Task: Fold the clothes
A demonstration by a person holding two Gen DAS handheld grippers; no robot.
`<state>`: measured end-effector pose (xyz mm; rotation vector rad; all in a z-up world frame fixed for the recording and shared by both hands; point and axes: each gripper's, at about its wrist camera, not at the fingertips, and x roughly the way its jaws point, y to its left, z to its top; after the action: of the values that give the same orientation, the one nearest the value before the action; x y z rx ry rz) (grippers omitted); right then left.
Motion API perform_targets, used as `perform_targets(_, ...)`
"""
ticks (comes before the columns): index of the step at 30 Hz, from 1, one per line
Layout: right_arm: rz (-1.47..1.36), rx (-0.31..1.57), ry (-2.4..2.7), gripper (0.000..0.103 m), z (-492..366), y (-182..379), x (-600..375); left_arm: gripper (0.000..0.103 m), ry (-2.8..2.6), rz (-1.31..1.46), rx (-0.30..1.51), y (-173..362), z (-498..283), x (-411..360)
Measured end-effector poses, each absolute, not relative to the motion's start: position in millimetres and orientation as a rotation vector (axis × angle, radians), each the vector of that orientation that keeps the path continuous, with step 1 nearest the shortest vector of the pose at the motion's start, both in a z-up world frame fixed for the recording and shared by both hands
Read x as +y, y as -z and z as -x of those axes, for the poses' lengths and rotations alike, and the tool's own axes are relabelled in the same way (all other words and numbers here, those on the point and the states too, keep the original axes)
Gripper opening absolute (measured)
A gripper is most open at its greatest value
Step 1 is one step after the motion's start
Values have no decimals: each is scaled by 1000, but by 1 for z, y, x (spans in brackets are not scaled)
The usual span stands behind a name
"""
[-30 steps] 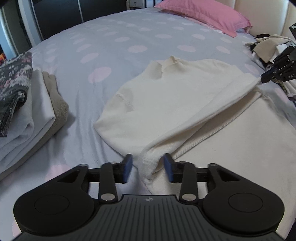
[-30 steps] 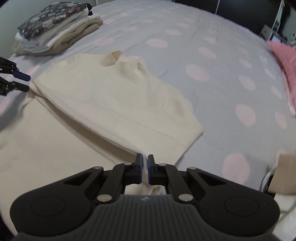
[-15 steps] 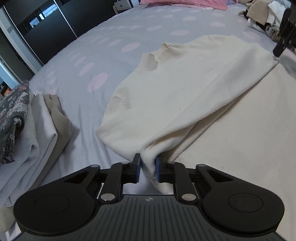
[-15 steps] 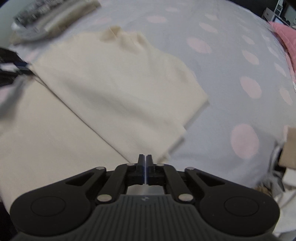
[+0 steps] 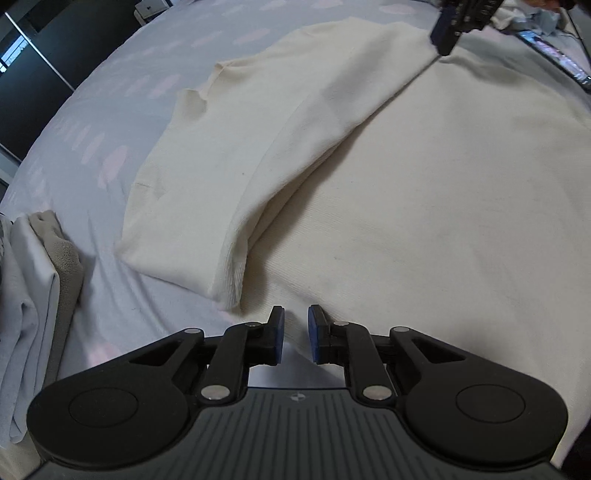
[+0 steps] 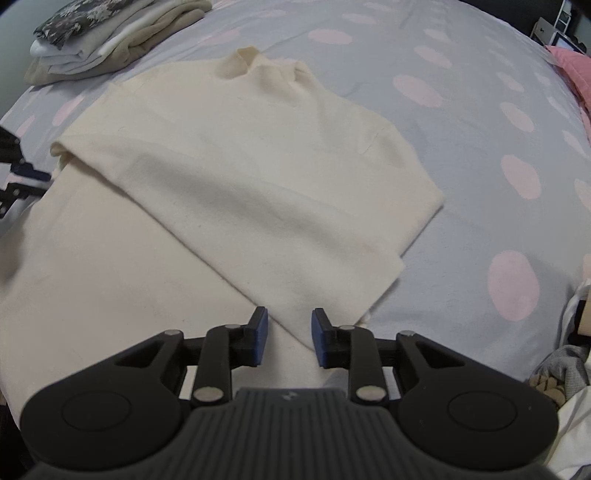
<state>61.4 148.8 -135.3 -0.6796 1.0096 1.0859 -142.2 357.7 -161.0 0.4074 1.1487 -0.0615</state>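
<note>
Folded stack point(image 6: 110, 40) blocks bedspread point(image 6: 461, 122) corner.

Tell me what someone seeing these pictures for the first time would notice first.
The cream sweater spread across the middle of the polka-dot bedspread, its upper part folded down over the rest. Next, a stack of folded clothes at the bed's far left corner. Up close, the right claw is opening over the sweater's folded edge.

Here's the bed point(image 6: 461, 62), grey sheet dotted with pink ovals. A cream sweater point(image 6: 258, 166) lies flat on it, sleeves folded across; a stack of folded clothes point(image 6: 110, 33) sits beside; a pink pillow point(image 6: 570, 70) at the edge.
</note>
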Motion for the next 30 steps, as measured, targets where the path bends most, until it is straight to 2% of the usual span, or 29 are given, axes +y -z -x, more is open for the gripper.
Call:
perform_targets(2, 680, 993, -1096, 34, -60, 132, 148, 13, 7, -401, 1119, 151, 144, 362)
perform_targets(4, 691, 977, -1116, 42, -57, 132, 148, 16, -51, -399, 1078, 143, 145, 366)
perform_targets(6, 710, 958, -1140, 57, -52, 133, 149, 27, -101, -435, 1042, 141, 143, 367)
perform_targets(8, 754, 929, -1159, 58, -45, 136, 151, 38, -108, -480, 1025, 144, 139, 363)
perform_targets(10, 820, 893, -1162, 58, -37, 142, 155, 39, -80, -518, 1035, 152, 136, 356)
perform_targets(11, 852, 879, -1158, 57, -34, 146, 157, 38, -81, -544, 1042, 157, 134, 353)
perform_targets(12, 876, 876, -1157, 51, -32, 150, 158, 37, -102, -572, 1048, 163, 132, 351)
perform_targets(14, 883, 884, -1161, 45, -33, 154, 159, 17, -129, -609, 1057, 172, 129, 348)
perform_targets(15, 876, 888, -1157, 36, -34, 154, 159, 14, -133, -617, 1056, 173, 129, 348)
perform_targets(16, 877, 897, -1152, 31, -36, 153, 159, 13, -131, -622, 1059, 173, 130, 348)
perform_targets(17, 882, 910, -1145, 20, -38, 151, 159, 11, -119, -624, 1068, 171, 131, 348)
perform_targets(18, 888, 926, -1141, 13, -41, 149, 159, 10, -108, -631, 1078, 170, 132, 348)
perform_targets(20, 897, 982, -1138, 7, -47, 147, 157, 10, -93, -668, 1112, 170, 135, 349)
perform_targets(22, 902, 1056, -1128, 6, -55, 148, 152, 8, -97, -670, 1174, 174, 138, 355)
perform_targets(26, 818, 1109, -1088, 12, -76, 142, 137, 8, -138, -581, 1244, 171, 144, 377)
perform_targets(28, 697, 1113, -1063, 29, -92, 130, 130, 8, -169, -482, 1204, 156, 145, 389)
perform_targets(29, 632, 1110, -1048, 43, -101, 123, 127, 9, -186, -432, 1177, 147, 145, 396)
perform_targets(30, 568, 1105, -1033, 46, -111, 117, 125, 10, -204, -388, 1149, 138, 144, 402)
